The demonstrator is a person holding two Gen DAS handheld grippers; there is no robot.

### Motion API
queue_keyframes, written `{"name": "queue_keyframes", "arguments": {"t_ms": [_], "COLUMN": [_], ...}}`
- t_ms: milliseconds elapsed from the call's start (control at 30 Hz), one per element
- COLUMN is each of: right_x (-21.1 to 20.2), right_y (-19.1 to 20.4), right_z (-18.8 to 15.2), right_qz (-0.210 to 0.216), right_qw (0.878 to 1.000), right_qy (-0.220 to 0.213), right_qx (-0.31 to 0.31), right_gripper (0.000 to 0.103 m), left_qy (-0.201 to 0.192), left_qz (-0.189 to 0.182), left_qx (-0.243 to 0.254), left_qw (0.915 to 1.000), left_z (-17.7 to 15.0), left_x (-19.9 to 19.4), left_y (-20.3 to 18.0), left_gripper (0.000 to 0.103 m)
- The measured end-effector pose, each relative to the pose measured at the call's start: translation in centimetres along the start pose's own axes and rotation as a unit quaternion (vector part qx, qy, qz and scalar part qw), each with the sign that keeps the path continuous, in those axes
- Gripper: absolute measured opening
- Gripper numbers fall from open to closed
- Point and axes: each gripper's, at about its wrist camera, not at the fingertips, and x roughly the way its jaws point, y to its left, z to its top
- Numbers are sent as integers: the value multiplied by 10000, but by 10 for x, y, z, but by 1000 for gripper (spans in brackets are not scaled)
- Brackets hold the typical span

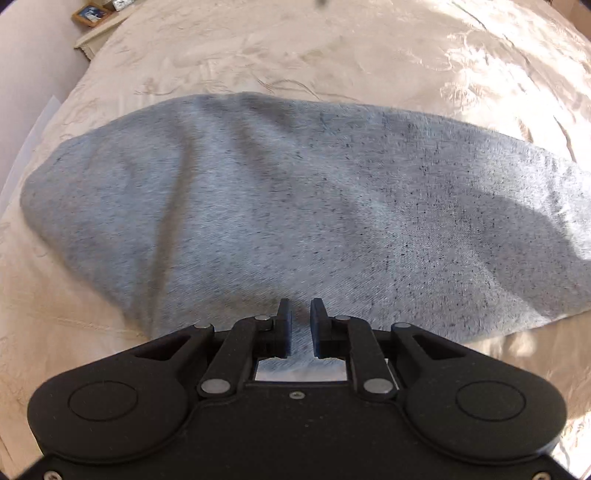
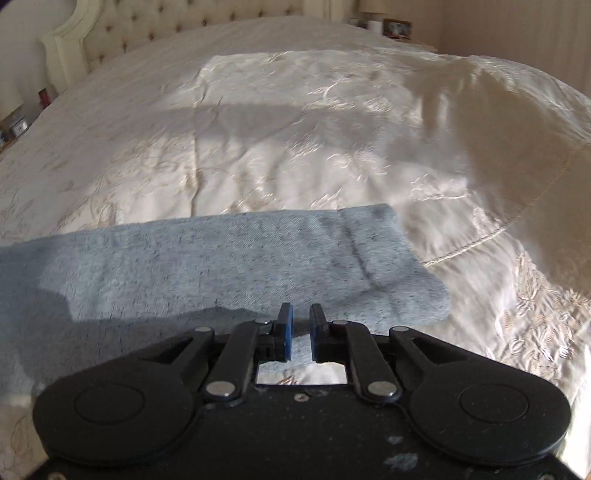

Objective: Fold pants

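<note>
The grey pants lay flat on the bed, on top of a cream bedspread with stitched flowers. The cloth was soft and speckled with dark dots.

The left wrist view showed a wide, rounded part of the pants, with long soft folds running across it. A dark shadow fell on the pants toward the right edge of that view. The right wrist view showed something else: a narrow end of the pants, with a stitched band going across it near the tip. Past that end there was only bedspread.

The left hand-held gripper hung over the near edge of the pants. Its fingers were a little apart and nothing was pinched between them; grey cloth showed through the gap. The right hand-held gripper hung over the near edge of the narrow end. Its blue fingers were also a little apart, with no cloth caught between them.

Far beyond the pants, only the right wrist view showed the padded headboard and a small framed picture on a side stand. The left wrist view showed another picture frame on a pale shelf beyond the pants and beside the bed.
</note>
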Motion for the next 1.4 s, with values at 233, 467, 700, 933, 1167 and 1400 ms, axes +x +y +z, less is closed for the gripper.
{"name": "queue_keyframes", "arguments": {"t_ms": [233,467,700,933,1167,1400], "right_x": [40,16,69,86,63,93], "right_y": [-29,-63,-87,-87,-72,-76], "right_z": [2,47,90,96,112,107], "right_qz": [-348,-207,-79,256,76,-359], "right_qw": [9978,9953,9948,9962,9974,9966], "right_qy": [470,-262,-46,183,-331,-16], "right_qx": [295,904,1018,817,638,744], "right_gripper": [3,33,34,6,6,5], "left_qy": [394,60,195,160,-169,-123], "left_qz": [318,353,346,314,64,149], "left_qx": [15,-166,-565,-422,-236,261], "left_qw": [9987,9992,9976,9985,9996,9995], "left_z": [33,75,93,98,118,143], "left_x": [27,4,18,22,26,70], "left_y": [10,51,65,61,51,30], "left_gripper": [22,22,22,22,22,22]}}
